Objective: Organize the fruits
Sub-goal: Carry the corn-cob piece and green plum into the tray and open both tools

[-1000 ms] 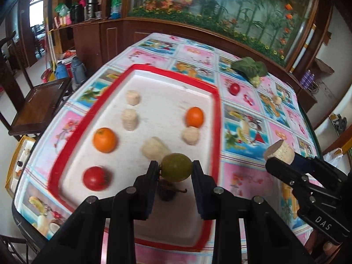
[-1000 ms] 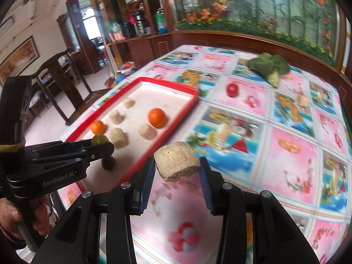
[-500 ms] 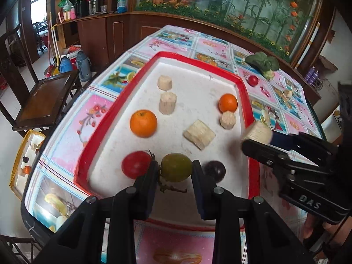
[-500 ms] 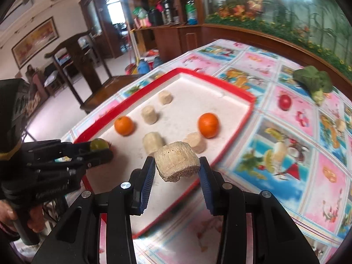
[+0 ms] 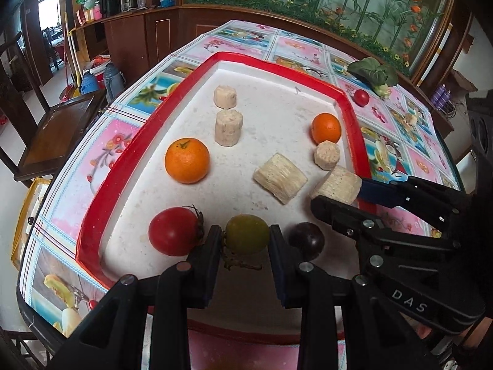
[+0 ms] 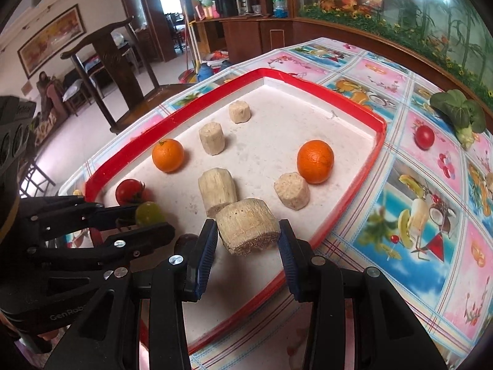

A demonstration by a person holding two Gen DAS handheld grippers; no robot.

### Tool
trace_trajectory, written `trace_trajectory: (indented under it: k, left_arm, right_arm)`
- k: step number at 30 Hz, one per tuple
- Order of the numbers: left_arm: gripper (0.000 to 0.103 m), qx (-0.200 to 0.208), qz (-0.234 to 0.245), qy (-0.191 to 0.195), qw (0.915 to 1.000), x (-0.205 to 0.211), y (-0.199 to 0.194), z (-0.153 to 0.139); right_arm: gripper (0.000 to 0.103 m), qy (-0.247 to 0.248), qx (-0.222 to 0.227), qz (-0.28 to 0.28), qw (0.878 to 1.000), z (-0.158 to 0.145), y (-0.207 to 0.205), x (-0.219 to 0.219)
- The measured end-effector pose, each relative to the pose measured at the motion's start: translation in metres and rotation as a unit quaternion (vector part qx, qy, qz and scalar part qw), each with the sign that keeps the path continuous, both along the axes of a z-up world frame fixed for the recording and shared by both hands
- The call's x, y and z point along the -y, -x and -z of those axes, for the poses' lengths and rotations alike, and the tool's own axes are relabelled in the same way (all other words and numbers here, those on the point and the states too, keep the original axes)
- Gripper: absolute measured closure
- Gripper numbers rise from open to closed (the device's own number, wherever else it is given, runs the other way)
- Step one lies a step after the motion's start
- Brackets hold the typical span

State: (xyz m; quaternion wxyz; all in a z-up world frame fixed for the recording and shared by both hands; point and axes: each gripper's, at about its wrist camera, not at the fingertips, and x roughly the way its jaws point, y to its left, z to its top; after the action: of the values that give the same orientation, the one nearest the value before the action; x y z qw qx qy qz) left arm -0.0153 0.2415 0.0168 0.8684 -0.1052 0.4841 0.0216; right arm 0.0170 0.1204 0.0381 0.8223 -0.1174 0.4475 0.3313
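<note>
My left gripper (image 5: 246,240) is shut on a green round fruit (image 5: 246,232), low over the near end of the red-rimmed white tray (image 5: 101,191), between a red tomato (image 5: 173,230) and a dark plum (image 5: 306,240). My right gripper (image 6: 246,237) is shut on a pale sugarcane chunk (image 6: 246,226), over the tray's near right part; it also shows in the left wrist view (image 5: 339,185). Two oranges (image 5: 187,160) (image 5: 326,128) and several cane chunks (image 5: 279,177) lie in the tray.
A small red tomato (image 6: 424,135) and a leafy green vegetable (image 6: 459,114) lie on the patterned tablecloth beyond the tray. A dark wooden chair (image 6: 107,71) stands left of the table. A wooden cabinet with bottles (image 5: 138,15) runs behind.
Both grippers have moved in over the tray with their loads. The green fruit has come down between the tomato and the plum; the cane chunk moved left over the tray's near right part.
</note>
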Motion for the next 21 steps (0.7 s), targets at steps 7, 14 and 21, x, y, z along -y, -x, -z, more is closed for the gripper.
trace_trajectory:
  k: [7, 14, 21]
  left_arm:
    - [0.07, 0.003, -0.001, -0.025, 0.9997, 0.002, -0.002, 0.0]
    - [0.069, 0.003, -0.002, -0.028, 0.9996, 0.002, -0.002, 0.0]
    - [0.06, -0.001, -0.012, -0.027, 0.9996, 0.001, 0.002, -0.001]
  right_arm:
    - [0.064, 0.027, 0.011, -0.018, 0.999, 0.006, -0.006, -0.008]
    - [0.064, 0.036, 0.022, -0.027, 0.999, 0.01, -0.006, -0.01]
    - [0.064, 0.051, 0.029, -0.027, 0.998, 0.008, -0.004, -0.011]
